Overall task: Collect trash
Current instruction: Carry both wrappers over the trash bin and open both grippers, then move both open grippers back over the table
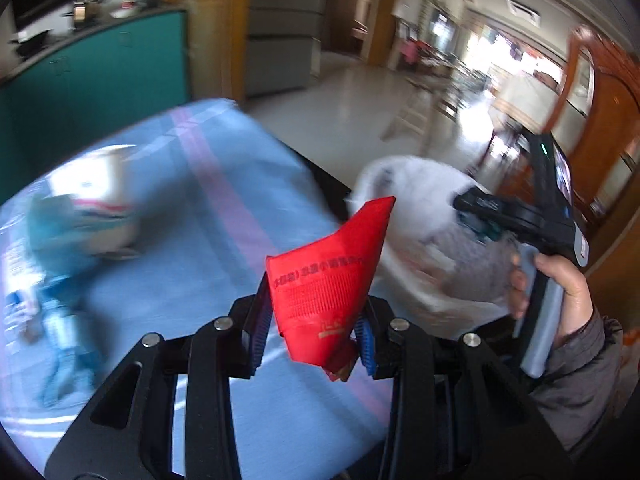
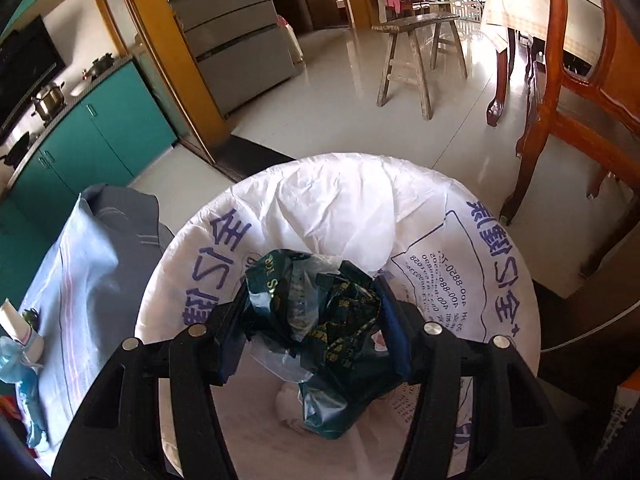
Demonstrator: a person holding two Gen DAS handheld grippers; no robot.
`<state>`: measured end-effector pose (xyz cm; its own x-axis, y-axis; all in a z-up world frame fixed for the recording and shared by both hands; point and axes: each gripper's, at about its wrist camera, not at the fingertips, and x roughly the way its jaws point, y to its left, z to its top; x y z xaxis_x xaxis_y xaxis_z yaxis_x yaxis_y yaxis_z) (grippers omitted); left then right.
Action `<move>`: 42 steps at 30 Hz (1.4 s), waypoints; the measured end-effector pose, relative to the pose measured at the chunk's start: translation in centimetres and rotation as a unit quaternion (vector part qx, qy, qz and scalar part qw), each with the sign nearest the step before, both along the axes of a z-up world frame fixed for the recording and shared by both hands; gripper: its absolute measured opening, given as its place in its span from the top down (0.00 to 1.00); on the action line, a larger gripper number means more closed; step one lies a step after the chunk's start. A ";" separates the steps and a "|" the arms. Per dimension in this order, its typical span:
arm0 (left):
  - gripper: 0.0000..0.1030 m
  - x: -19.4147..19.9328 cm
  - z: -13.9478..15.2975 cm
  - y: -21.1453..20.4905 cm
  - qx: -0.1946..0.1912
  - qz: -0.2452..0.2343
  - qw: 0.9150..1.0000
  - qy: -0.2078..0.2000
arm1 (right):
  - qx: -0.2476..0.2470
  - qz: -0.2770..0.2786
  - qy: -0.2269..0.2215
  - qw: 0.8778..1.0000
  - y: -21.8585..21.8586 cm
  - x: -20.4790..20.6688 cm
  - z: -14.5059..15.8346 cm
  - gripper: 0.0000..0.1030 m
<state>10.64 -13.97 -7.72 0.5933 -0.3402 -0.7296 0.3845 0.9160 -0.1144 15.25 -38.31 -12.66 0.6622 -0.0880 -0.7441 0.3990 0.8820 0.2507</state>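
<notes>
Between my right gripper's [image 2: 314, 322] fingers I grip one crumpled dark green wrapper [image 2: 320, 312], hanging right over the white-lined trash bin [image 2: 340, 200] just beyond them, so I judge that piece is nearly in. My left gripper [image 1: 310, 330] pinches one red packet [image 1: 326, 280] above the blue cloth [image 1: 192, 208]; farther left of the fingers, one paper cup [image 1: 102, 196] and some blurred blue trash I cannot count remain.

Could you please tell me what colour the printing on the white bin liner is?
Blue lettering on the white plastic bin liner, clearest in the right wrist view.
</notes>
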 end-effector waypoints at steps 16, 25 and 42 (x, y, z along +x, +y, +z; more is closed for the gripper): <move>0.10 3.9 -3.3 -12.4 0.003 -0.108 0.994 0.014 | 0.096 -0.144 -0.138 0.975 -4.7 -4.4 1.9 0.17; 0.07 3.9 -1.5 -5.1 -0.035 -0.036 0.999 0.013 | 0.075 -0.084 -0.135 0.984 -1.5 -2.4 2.7 0.17; 0.07 -1.7 0.1 15.3 0.033 0.236 0.971 -0.012 | 0.069 0.089 -0.091 0.990 7.2 2.5 2.8 0.17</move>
